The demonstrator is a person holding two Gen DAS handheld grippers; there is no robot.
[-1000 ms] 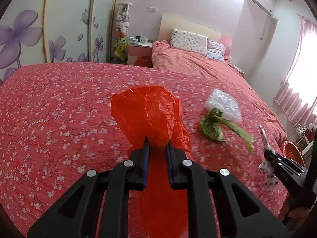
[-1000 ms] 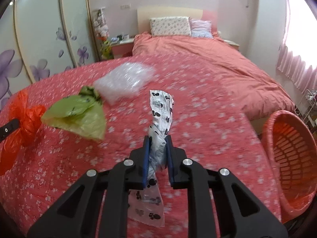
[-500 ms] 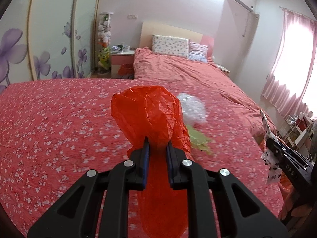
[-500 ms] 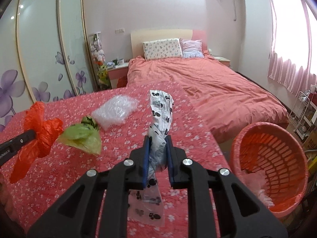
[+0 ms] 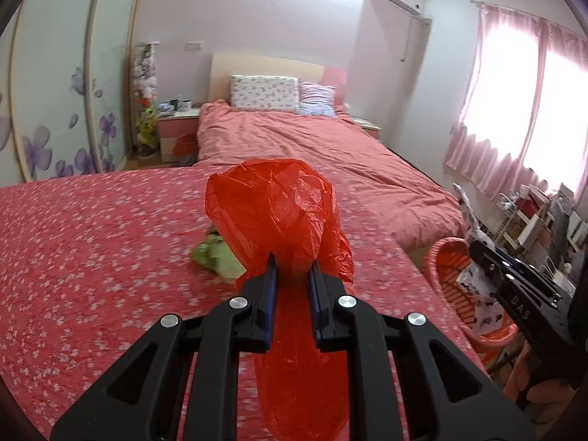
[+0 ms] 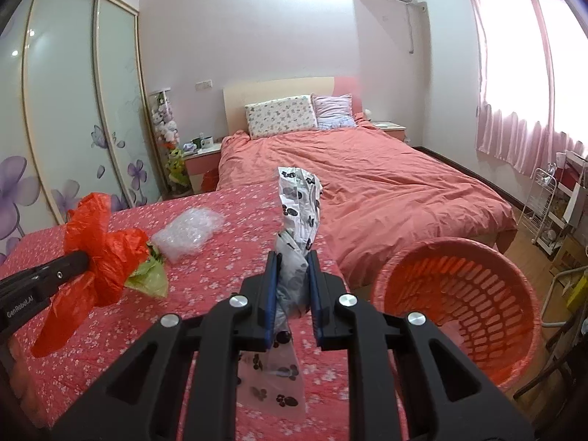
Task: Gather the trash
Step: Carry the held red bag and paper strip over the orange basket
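Two grippers, both clamped: left on crinkly red bag, right on paw-print wrapper beside slatted orange basket. Only right view: bubble wrap on floral cover.

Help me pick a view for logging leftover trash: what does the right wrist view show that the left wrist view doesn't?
Only the right wrist view shows the bubble wrap lying on the floral cover. Only the left wrist view shows the right hand-held gripper over the orange basket. Both show the red bag in the left hand-held gripper, the spotted bag, and the green bag.
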